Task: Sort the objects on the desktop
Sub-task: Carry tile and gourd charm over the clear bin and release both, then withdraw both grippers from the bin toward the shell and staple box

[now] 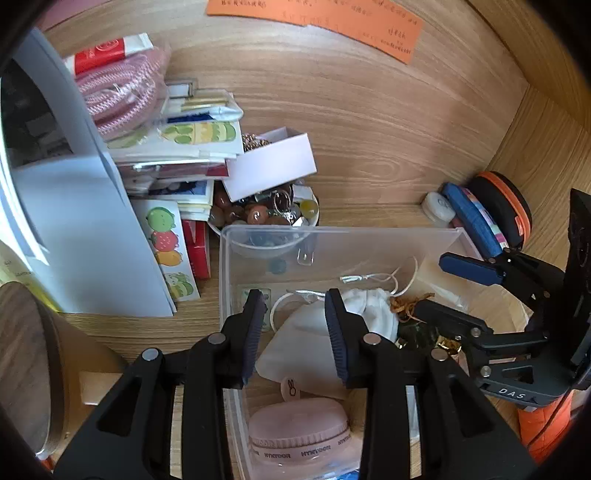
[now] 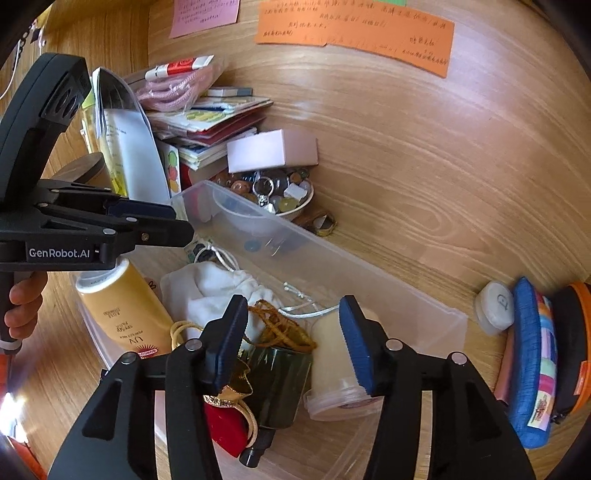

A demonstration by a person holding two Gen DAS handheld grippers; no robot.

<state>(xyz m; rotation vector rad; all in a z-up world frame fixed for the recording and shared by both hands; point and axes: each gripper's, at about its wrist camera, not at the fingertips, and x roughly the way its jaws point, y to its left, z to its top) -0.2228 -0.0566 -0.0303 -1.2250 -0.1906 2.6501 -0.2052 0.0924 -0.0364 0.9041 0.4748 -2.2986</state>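
Where the clear plastic storage bin (image 2: 388,291) sits on the wood-grain tabletop (image 2: 424,166), both tools hang over its contents. The left tool (image 1: 295,314) bears "GenRobot.AI" in white on its black body in the right wrist view; its jaws stand a little apart above a white drawstring cloth pouch (image 1: 306,332), with nothing pressed between them. The right tool (image 2: 291,332), marked "DAS" in the left wrist view, has its blue-padded jaws apart over a dark green glossy pouch (image 2: 280,380) with gold braided cord, clamped on nothing. Inside the bin also lie a yellow sunscreen tube (image 2: 125,314) printed "UV" and "SPF50", a pale cream lidded cup (image 2: 336,369), a red velvet piece (image 2: 225,428) and a pink round case (image 1: 299,435) lettered "HYATOOR", though that reading is unsure. Orange paper notes (image 2: 354,33) and a pink note (image 2: 203,14) on the wooden back wall carry handwriting too small to read. A white bowl (image 2: 295,210) of beads and trinkets stands just behind the bin.
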